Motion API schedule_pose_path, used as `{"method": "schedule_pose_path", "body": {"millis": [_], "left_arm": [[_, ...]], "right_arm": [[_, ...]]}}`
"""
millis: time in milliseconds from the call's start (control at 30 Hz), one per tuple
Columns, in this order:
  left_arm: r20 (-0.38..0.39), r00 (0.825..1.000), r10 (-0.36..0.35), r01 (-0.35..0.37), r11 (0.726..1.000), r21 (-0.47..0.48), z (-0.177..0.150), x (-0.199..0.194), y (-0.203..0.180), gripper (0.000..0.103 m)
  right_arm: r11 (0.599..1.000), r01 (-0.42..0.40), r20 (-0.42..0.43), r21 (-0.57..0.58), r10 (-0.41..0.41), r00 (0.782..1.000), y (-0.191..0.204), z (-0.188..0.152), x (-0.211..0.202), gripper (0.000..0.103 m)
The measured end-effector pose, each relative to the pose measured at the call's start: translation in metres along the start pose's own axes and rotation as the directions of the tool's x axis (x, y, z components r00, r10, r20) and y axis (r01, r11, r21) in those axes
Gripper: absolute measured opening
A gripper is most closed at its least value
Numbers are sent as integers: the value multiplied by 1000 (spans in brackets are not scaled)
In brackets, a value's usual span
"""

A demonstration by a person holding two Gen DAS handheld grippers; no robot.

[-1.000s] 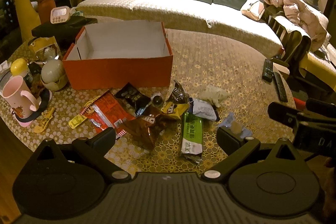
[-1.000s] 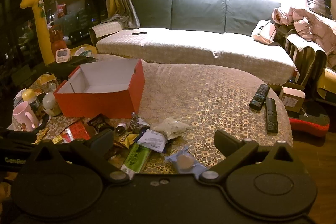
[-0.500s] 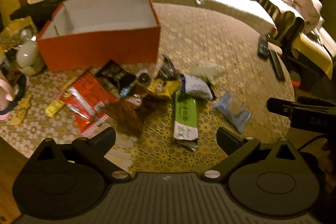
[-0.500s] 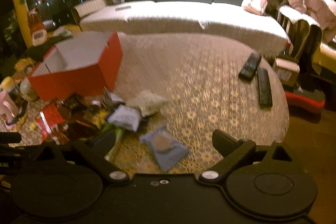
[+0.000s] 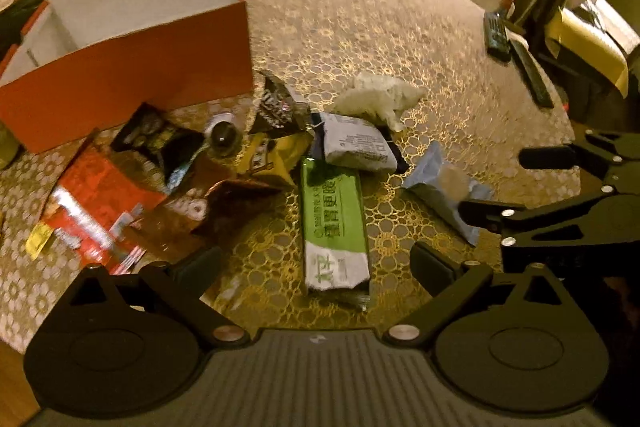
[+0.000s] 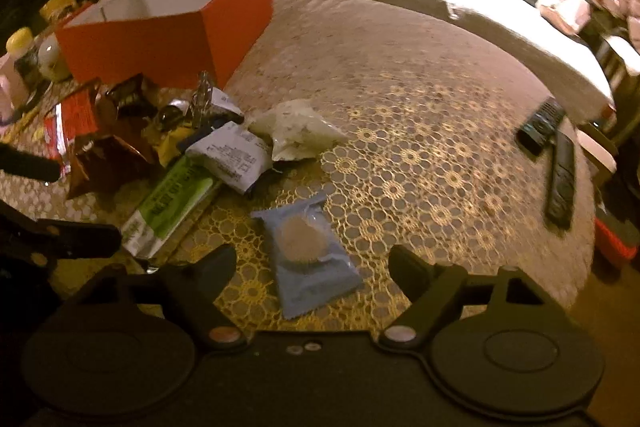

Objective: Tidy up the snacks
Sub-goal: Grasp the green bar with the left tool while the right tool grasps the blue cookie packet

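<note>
Two claws in play, both angled down over the near edge of the tabletop (image 6: 440,155).

Right claw (image 6: 312,263): jaws set wide but narrowing as I bring it in, nothing pressed yet. The blue cookie packet (image 6: 308,251) lies flat between the fingers, alone, just off the pile toward the near edge. My pick for this step. I judge a flat film pack wants the fingers brought down to the cloth either side of its short width, then closed on the cookie's bulge, not on the loose sealed ends, which would likely slip.

Left claw (image 5: 316,267): jaws spread wide, empty. The green bar wrapper (image 5: 334,223) lies lengthwise between its fingers, its far end tucked under the white printed pouch (image 5: 356,147). I would grip near the free end and draw it toward me so the pouch is not dragged.

Pile beyond, toward the left edge: yellow packet (image 5: 272,155), brown foil bag (image 5: 232,203), red packet (image 5: 96,203), black packets (image 5: 160,139), crumpled pale bag (image 5: 376,99).

Destination, as I read it: the orange box (image 6: 168,39), open and looking empty, at the far left, just behind the pile.

Remotes (image 6: 560,179) at the right edge: leave.
</note>
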State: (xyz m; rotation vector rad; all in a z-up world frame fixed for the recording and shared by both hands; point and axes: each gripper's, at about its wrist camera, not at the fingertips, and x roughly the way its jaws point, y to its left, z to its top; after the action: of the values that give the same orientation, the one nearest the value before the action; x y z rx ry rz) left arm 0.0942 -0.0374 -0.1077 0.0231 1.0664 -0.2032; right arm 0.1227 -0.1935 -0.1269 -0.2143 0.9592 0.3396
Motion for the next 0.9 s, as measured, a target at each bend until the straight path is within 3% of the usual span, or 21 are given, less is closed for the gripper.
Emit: {"method": "schedule_pose_path", "body": {"millis": [233, 767, 900], "left_arm": [[-28, 1000, 11, -10, 999, 30, 9, 28, -6, 90], [-65, 997, 46, -40, 996, 84, 15, 59, -14, 64], [-52, 997, 49, -44, 995, 91, 15, 56, -16, 46]], "right_arm": [[998, -58, -29, -38, 57, 998, -5, 9, 26, 74], [994, -67, -62, -84, 62, 996, -3, 8, 50, 54], [994, -59, -51, -89, 55, 997, 0, 8, 50, 48]]}}
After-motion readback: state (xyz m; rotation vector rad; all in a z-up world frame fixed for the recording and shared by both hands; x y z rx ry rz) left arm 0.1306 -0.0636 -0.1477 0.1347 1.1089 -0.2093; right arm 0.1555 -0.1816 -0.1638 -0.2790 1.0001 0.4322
